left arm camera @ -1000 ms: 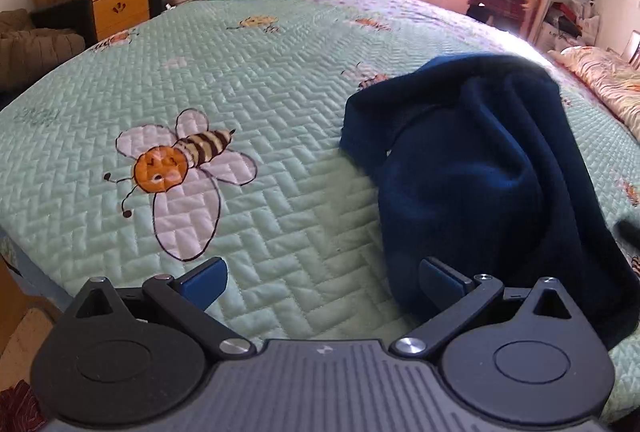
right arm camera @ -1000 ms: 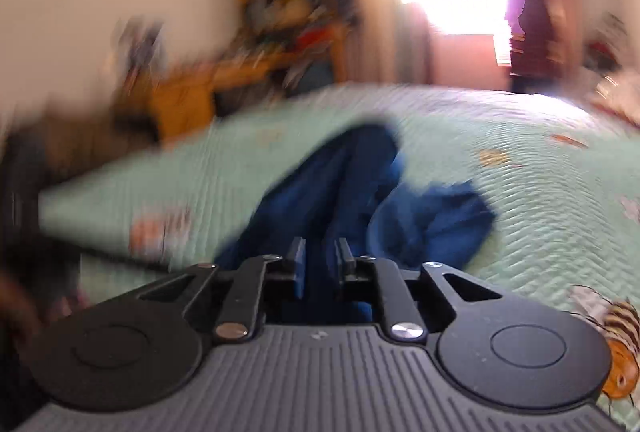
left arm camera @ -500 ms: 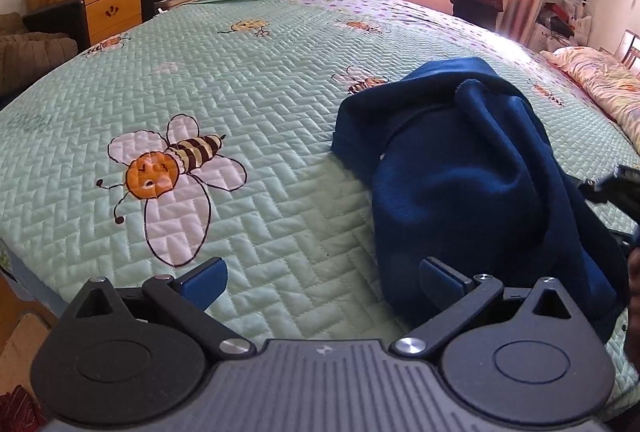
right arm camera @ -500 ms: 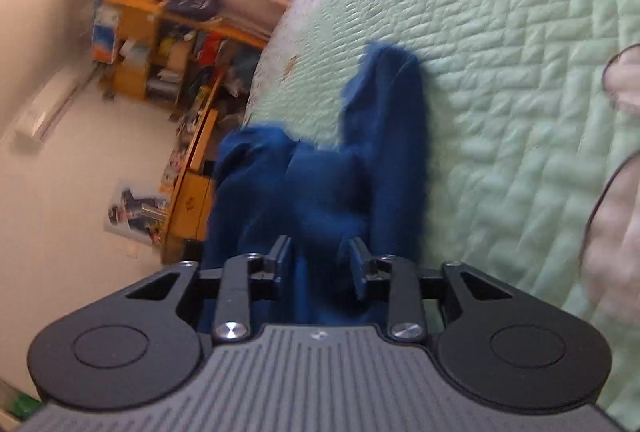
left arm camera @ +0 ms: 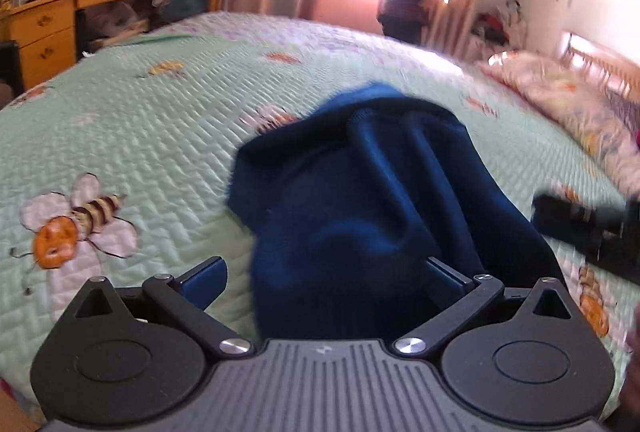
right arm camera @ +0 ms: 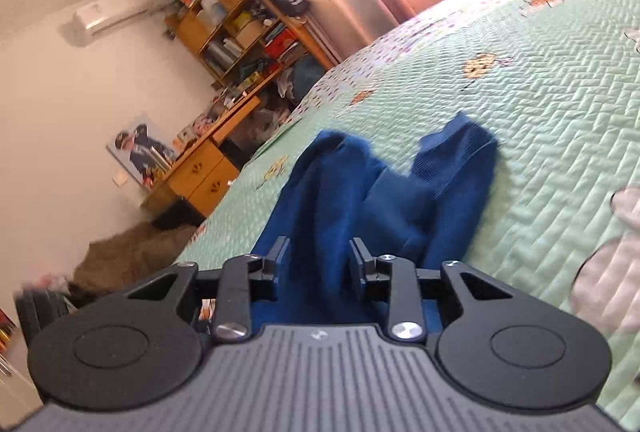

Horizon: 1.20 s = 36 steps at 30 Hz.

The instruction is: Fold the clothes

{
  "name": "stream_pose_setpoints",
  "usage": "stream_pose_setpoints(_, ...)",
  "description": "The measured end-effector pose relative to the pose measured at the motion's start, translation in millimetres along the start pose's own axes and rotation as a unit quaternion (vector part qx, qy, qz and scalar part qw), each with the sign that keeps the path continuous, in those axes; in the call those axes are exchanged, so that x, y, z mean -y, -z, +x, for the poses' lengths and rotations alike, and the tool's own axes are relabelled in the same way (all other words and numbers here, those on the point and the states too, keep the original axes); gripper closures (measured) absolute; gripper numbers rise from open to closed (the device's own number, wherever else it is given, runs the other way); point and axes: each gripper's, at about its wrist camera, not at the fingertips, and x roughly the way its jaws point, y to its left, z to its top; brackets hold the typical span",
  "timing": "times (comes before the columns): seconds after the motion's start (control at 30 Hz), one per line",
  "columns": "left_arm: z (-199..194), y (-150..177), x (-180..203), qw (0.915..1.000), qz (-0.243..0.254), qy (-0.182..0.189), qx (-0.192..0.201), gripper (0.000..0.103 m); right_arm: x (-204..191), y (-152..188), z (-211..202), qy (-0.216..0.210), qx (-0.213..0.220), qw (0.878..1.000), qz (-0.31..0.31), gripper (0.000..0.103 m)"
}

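A dark blue knit garment [left arm camera: 360,211] lies crumpled in a heap on the green quilted bed [left arm camera: 160,135]. My left gripper [left arm camera: 326,278] is open wide just above the heap's near edge. The cloth lies between and below its blue pads without touching them. In the right wrist view the garment [right arm camera: 400,187] stretches away from my right gripper [right arm camera: 320,256]. A band of cloth runs through the narrow gap between that gripper's parted jaws, and the pads do not visibly press it. The right tool's black body [left arm camera: 584,228] shows blurred at the right of the left wrist view.
The quilt has bee pictures [left arm camera: 76,228]. A patterned pillow [left arm camera: 568,103] lies at the far right. A person [left arm camera: 408,3] stands at the bright window beyond the bed. A wooden desk [left arm camera: 44,27] and shelves [right arm camera: 240,27] line the far left wall.
My right gripper's jaws have widened from a tight pinch on the blue cloth, and its view has rolled. The left gripper has slid right, nearer the heap. The right tool has come into the left view.
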Motion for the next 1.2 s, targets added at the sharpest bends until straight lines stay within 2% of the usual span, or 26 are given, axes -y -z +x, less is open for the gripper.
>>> stream_pose_setpoints(0.07, 10, 5, 3, 0.9999, 0.002, 0.001, -0.013, 0.001, 33, -10, 12, -0.014, -0.02, 0.998, 0.065, 0.066)
stream_pose_setpoints(0.13, 16, 10, 1, 0.9997, 0.001, -0.004, -0.025, 0.001, 67, -13, 38, -0.039, -0.048, 0.989, 0.135, 0.066)
stream_pose_setpoints(0.2, 21, 15, -3, 0.9993, -0.005, -0.005, -0.038, 0.001, 86, -7, 57, -0.04, -0.069, 0.982, 0.169, 0.066)
stream_pose_setpoints(0.33, 28, 21, -16, 0.9983, -0.019, -0.002, -0.054, 0.0, 92, 10, 77, -0.061, -0.086, 0.976, 0.189, 0.066)
stream_pose_setpoints(0.43, 30, 24, -20, 0.9982, -0.021, -0.001, -0.056, 0.0, 93, 19, 82, -0.08, -0.074, 0.975, 0.191, 0.069)
stream_pose_setpoints(0.5, 31, 24, -20, 0.9983, -0.02, -0.003, -0.055, 0.0, 96, 20, 85, -0.09, -0.074, 0.974, 0.195, 0.078)
stream_pose_setpoints(0.57, 31, 25, -19, 0.9983, -0.021, -0.004, -0.054, 0.0, 98, 15, 89, -0.093, -0.083, 0.972, 0.199, 0.079)
stream_pose_setpoints(0.63, 30, 24, -18, 0.9983, -0.023, -0.005, -0.054, 0.0, 97, 13, 89, -0.087, -0.091, 0.972, 0.201, 0.082)
stream_pose_setpoints(0.67, 29, 24, -18, 0.9982, -0.025, -0.005, -0.054, 0.001, 96, 13, 85, -0.073, -0.088, 0.973, 0.2, 0.088)
stream_pose_setpoints(0.73, 23, 23, -18, 0.9983, -0.027, -0.004, -0.051, 0.001, 78, 8, 67, -0.034, -0.047, 0.984, 0.166, 0.09)
stream_pose_setpoints(0.83, 14, 23, -18, 0.9989, -0.024, -0.004, -0.041, 0.001, 33, -4, 32, 0.02, 0.017, 0.998, 0.064, 0.091)
stream_pose_setpoints(0.87, 11, 22, -18, 0.999, -0.023, -0.004, -0.038, 0.001, 16, -10, 22, 0.044, 0.034, 0.998, 0.021, 0.092)
stream_pose_setpoints(0.93, 3, 21, -20, 0.9992, -0.029, 0.0, -0.029, 0.001, -15, -26, 5, 0.067, 0.068, 0.995, -0.041, 0.094)
stream_pose_setpoints(0.97, -2, 19, -21, 0.9992, -0.033, 0.004, -0.022, 0.001, -32, -37, -1, 0.073, 0.084, 0.991, -0.068, 0.1)
stream_pose_setpoints(1.03, -15, 15, -25, 0.999, -0.043, 0.009, -0.005, 0.001, -67, -57, -9, 0.066, 0.108, 0.986, -0.112, 0.1)
stream_pose_setpoints(1.1, -30, 11, -34, 0.9982, -0.056, 0.011, 0.016, 0.001, -111, -70, -1, 0.039, 0.104, 0.982, -0.15, 0.1)
stream_pose_setpoints(1.13, -37, 10, -40, 0.9976, -0.064, 0.01, 0.027, 0.001, -135, -68, 10, 0.019, 0.088, 0.981, -0.172, 0.101)
stream_pose_setpoints(1.2, -53, 8, -54, 0.9956, -0.08, 0.008, 0.049, 0.001, -179, -36, 29, -0.036, 0.038, 0.975, -0.216, 0.103)
